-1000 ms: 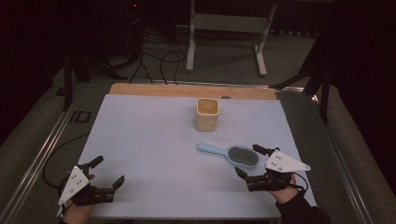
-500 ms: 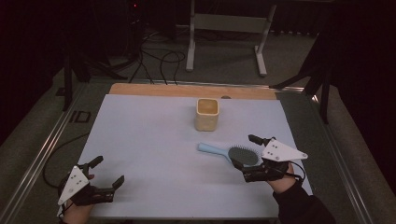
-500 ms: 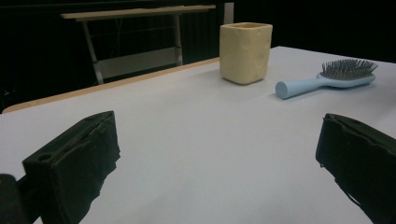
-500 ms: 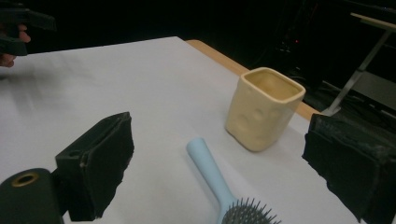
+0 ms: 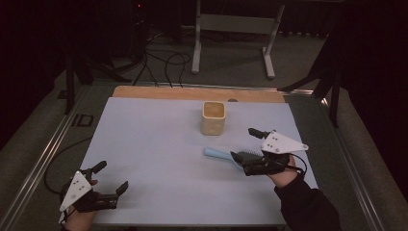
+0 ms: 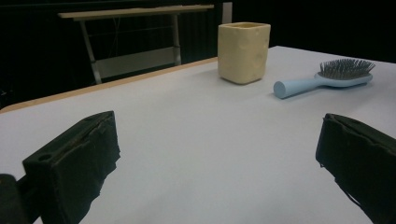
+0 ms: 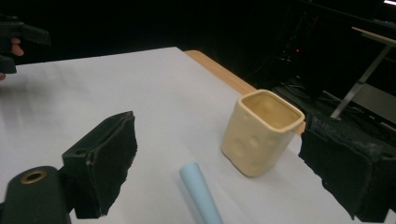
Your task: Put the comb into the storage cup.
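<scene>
A light blue hairbrush (image 5: 219,154) lies on the white table top (image 5: 154,139), bristles up, handle pointing left. A cream square cup (image 5: 213,118) stands upright just beyond it. My right gripper (image 5: 247,150) is open, its jaws on either side of the brush head without closing on it. In the right gripper view the brush handle (image 7: 201,193) runs out between the jaws of the right gripper (image 7: 224,163), with the cup (image 7: 261,133) ahead. My left gripper (image 5: 111,178) rests open at the near left corner with nothing in it. The left gripper (image 6: 215,158) faces the cup (image 6: 243,52) and brush (image 6: 322,79) far off.
A wooden strip (image 5: 192,92) borders the table's far edge. Beyond it a metal stand (image 5: 231,24) and cables (image 5: 159,57) are on the floor. Metal rails (image 5: 53,144) run along the table's left side. The left hand's gripper (image 7: 18,37) shows far off in the right gripper view.
My right gripper has moved forward and a little left, so its jaws now sit on either side of the brush head. The brush, cup and left gripper have not moved.
</scene>
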`<state>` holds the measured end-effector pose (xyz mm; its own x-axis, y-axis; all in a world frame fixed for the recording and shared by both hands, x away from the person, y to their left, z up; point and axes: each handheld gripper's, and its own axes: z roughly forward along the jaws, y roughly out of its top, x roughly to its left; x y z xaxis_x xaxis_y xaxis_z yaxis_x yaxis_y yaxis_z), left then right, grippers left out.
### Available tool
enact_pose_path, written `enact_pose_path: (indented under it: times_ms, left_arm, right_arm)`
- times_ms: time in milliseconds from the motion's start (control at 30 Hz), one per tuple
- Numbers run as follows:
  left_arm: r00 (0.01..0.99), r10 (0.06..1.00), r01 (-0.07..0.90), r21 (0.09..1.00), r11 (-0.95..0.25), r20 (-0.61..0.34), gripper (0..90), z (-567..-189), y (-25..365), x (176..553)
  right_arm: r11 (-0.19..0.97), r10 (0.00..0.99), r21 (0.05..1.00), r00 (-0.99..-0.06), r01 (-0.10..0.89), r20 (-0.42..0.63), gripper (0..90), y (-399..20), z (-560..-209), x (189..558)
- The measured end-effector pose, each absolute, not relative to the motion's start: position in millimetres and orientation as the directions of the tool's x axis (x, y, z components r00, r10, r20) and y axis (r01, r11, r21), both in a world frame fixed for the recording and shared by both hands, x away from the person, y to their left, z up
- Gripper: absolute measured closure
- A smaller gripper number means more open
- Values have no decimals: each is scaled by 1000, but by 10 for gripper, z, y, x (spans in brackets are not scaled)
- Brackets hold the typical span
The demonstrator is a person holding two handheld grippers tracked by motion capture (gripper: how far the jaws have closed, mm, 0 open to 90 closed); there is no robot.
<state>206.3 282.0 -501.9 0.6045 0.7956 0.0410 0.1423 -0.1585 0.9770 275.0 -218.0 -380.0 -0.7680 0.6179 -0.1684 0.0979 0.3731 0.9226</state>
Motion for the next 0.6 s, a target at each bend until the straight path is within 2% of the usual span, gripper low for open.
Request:
enact_pose_path:
  times_ms: [600]
  left_arm:
    - [612, 790, 144, 978, -154, 35, 0, -5022, 2815, 2067]
  right_arm:
    - [388, 591, 910, -797, 145, -125, 132, -1843, -4085, 3088]
